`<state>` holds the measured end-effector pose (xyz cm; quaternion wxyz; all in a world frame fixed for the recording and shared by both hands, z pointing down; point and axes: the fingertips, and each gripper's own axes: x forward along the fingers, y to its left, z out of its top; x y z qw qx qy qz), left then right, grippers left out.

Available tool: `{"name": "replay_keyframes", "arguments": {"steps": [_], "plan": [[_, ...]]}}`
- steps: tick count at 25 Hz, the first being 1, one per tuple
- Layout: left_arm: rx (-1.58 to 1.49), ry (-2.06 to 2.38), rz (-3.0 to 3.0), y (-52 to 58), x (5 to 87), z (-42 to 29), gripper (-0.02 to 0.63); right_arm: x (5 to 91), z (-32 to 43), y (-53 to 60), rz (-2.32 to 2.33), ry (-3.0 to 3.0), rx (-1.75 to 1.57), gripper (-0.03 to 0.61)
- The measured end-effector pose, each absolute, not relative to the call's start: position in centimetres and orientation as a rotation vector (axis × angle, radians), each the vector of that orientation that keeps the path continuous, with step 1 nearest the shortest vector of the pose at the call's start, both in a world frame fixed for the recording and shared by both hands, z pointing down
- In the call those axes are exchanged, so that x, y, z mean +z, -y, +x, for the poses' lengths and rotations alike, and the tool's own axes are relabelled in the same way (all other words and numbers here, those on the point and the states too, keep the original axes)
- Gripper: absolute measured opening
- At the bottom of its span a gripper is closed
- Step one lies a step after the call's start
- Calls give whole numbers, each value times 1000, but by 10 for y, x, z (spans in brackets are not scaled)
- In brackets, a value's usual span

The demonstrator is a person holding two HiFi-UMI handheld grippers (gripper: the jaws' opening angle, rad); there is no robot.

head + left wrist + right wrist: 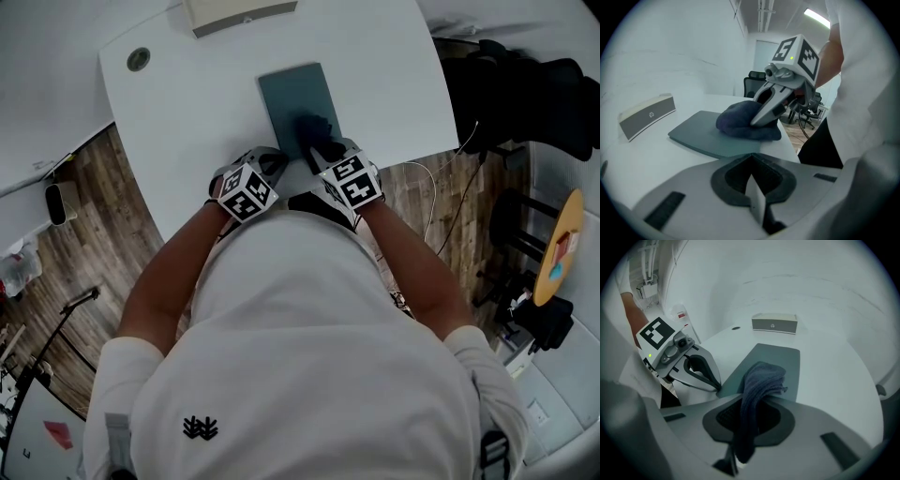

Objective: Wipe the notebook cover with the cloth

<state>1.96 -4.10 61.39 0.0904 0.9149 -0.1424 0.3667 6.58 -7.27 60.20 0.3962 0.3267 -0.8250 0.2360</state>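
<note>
Dark blue cloth [759, 380], one bunched piece of soft fabric, sits clamped between the jaws of the right gripper [328, 157] and is pressed onto the near end of a single slate-green, flat rectangular notebook [295, 94], which lies closed on a white round-cornered table [187, 103]. The person, seen from above in a white short-sleeved shirt [309, 356], holds two grippers, one in each hand, each carrying one cube with black-and-white square markers. The left gripper [270, 167] has its jaws drawn together with nothing between them. Its tips rest at the near left corner of the notebook, just beside the cloth, though whether they press on the cover cannot be told. In the right gripper view the cloth runs from deep between the jaws out past their tips and down onto the cover, hiding the near part of it while the far part lies bare. One beige oblong box with a grey front panel [774, 324] stands beyond the notebook's far end, apart from it, near the table's far edge. One small round cable port [138, 59] is set in the tabletop to the far left, well apart from the notebook. Wood-plank floor [103, 206] shows on both sides of the table, with dark office chairs [534, 84], their number unclear, to the right.
</note>
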Motion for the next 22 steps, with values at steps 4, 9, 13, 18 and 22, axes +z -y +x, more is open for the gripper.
{"name": "replay_keyframes", "arguments": {"steps": [4, 9, 13, 18, 22], "plan": [[1091, 425, 2720, 41, 615, 17, 6, 604, 89, 79, 860, 2064, 592, 43], [1092, 418, 2714, 44, 615, 18, 6, 603, 117, 89, 897, 2034, 597, 43], [1091, 411, 2704, 43, 616, 18, 6, 606, 133, 94, 917, 2006, 599, 41], [1093, 399, 2691, 46, 616, 20, 6, 602, 140, 99, 918, 2008, 595, 43], [1093, 400, 2689, 45, 616, 19, 6, 589, 119, 97, 879, 2054, 594, 41]]}}
